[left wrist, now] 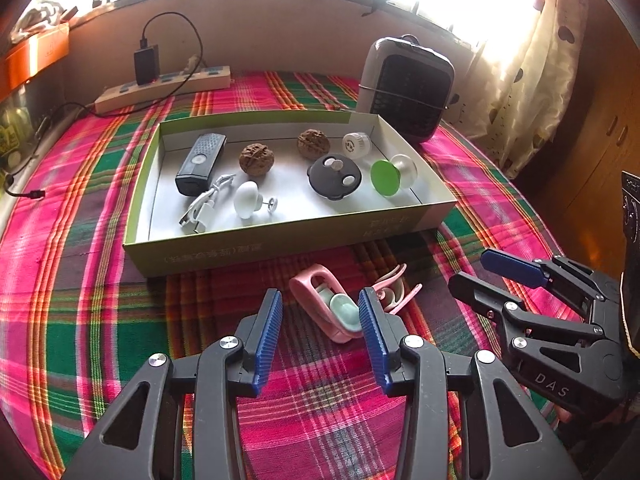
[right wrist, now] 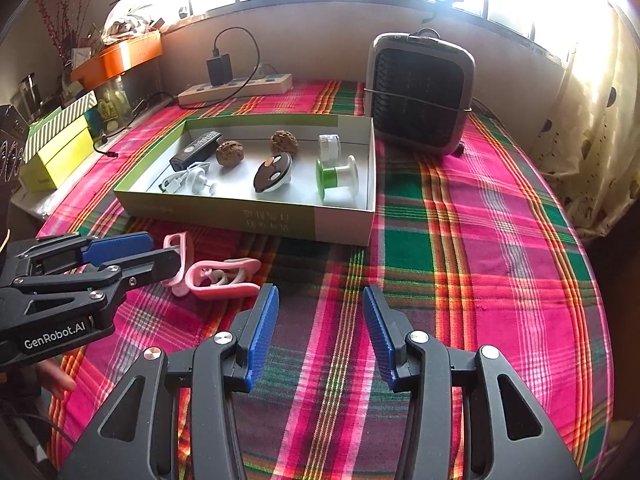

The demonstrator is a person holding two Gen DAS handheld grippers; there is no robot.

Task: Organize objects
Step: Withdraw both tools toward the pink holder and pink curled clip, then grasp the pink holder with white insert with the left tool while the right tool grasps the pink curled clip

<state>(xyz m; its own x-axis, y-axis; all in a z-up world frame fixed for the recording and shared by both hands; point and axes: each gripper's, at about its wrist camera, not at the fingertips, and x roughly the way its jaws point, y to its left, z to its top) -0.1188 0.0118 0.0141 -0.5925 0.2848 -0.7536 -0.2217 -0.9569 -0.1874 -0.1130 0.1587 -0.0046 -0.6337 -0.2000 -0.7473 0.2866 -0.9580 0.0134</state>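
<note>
A shallow green-and-white box (left wrist: 256, 242) (right wrist: 344, 224) lies on the plaid cloth and holds several small items: two walnuts (left wrist: 256, 159), a black light (left wrist: 199, 164), a white cable, a white knob, a black round lid (left wrist: 334, 176) and a green spool (left wrist: 386, 176). Two pink clips lie on the cloth in front of the box. My left gripper (left wrist: 320, 308) (right wrist: 158, 250) is open, its jaws either side of the nearer pink clip (left wrist: 320, 298) (right wrist: 179, 258). The second pink clip (left wrist: 394, 290) (right wrist: 224, 278) lies just right of it. My right gripper (right wrist: 321, 306) (left wrist: 472, 270) is open and empty over bare cloth.
A grey desk fan (left wrist: 406, 88) (right wrist: 420, 92) stands behind the box at the right. A power strip (left wrist: 164, 88) with a black charger lies at the back left. Boxes and jars (right wrist: 60, 144) crowd the left edge. A curtain (right wrist: 592, 140) hangs at the right.
</note>
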